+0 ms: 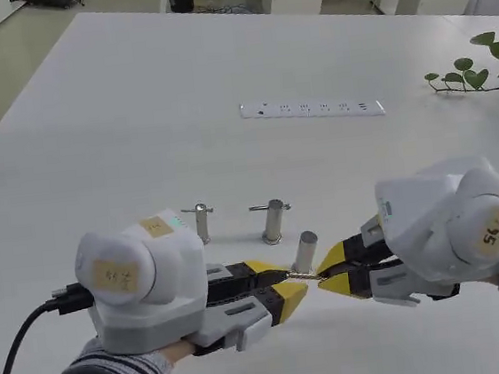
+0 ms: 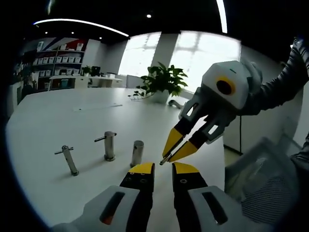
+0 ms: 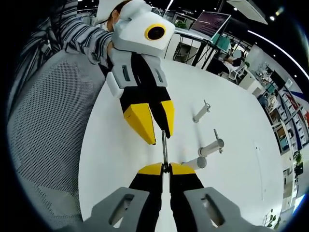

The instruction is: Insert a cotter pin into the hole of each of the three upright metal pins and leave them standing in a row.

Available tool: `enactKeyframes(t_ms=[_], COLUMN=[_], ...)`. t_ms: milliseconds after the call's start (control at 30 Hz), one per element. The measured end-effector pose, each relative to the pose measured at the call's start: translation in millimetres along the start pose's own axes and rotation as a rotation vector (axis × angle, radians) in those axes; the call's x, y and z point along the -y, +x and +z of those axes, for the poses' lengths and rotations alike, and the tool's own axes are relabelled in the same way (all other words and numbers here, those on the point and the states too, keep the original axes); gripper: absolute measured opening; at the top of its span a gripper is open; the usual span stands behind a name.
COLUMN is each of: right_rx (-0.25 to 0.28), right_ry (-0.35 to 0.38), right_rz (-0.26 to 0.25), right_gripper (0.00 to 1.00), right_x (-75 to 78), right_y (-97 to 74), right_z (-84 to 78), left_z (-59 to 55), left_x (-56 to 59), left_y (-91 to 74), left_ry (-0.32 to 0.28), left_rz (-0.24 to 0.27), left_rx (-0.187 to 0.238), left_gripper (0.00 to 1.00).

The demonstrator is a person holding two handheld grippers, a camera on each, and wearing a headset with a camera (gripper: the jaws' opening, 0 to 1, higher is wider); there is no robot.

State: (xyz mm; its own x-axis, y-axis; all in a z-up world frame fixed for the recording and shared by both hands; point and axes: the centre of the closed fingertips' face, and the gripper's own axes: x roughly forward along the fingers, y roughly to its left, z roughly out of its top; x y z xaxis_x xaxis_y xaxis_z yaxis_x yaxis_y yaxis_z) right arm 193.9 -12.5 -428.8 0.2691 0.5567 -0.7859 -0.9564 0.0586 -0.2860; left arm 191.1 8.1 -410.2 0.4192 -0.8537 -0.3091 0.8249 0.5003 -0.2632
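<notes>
Pinching a thin, straight metal cotter pin (image 3: 164, 146), right gripper (image 3: 165, 167) jaws closed; left gripper (image 2: 164, 167) jaws parted, empty.

Head view: from above and behind, facing forward and down over the wide white surface (image 1: 133, 101); the left hand-held gripper (image 1: 298, 287) and right hand-held gripper (image 1: 323, 277) sit close, at the near edge.
Left gripper view: low over the surface, from the left, facing right along its own jaws; the right hand-held gripper is close ahead, bright windows (image 2: 207, 53) far behind.
Right gripper view: rolled, from the right, facing left along its own jaws; the left hand-held gripper is close ahead.
Shared: all three take in the three upright grey metal pins (image 1: 274, 223) and the thin silver cotter pin (image 3: 164, 145) between the two sets of tips.
</notes>
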Motion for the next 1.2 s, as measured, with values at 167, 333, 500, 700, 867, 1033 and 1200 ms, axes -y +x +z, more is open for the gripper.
enactKeyframes(t_ms=[167,333,500,700,867,1033,1200], right_rx=[-0.030,-0.063,-0.098,-0.130,-0.147,-0.160,-0.162], right_ry=[0.001,0.012,0.029,0.045,0.056,0.063,0.067], right_rz=[-0.022,-0.046,-0.069,-0.093,-0.105,-0.118,-0.128], right_gripper=[0.00,0.00,0.00,0.00,0.00,0.00,0.00], right_x=[5.6,12.0,19.9,28.8,34.9,41.9,47.9], right_y=[-0.2,0.1,-0.4,-0.2,0.3,-0.2,-0.4], right_z=[-8.2,-19.0,-31.3,-44.3,-52.3,-57.5,-59.6], left_z=[-0.7,-1.4,-6.2,-10.0,-6.3,-6.5,-8.5], left_x=[-8.0,-19.1,-24.4,-27.5,-33.4,-45.7,-48.7], left_y=[-0.2,1.1,6.7,16.6,23.3,30.9,39.4], left_ry=[0.023,0.052,0.080,0.095,0.117,0.108,0.094], left_rz=[0.047,0.111,0.158,0.200,0.232,0.266,0.274], left_rx=[0.000,0.007,-0.014,-0.019,-0.014,-0.020,-0.026], left_gripper=[0.17,0.22,0.25,0.26,0.28,0.28,0.28])
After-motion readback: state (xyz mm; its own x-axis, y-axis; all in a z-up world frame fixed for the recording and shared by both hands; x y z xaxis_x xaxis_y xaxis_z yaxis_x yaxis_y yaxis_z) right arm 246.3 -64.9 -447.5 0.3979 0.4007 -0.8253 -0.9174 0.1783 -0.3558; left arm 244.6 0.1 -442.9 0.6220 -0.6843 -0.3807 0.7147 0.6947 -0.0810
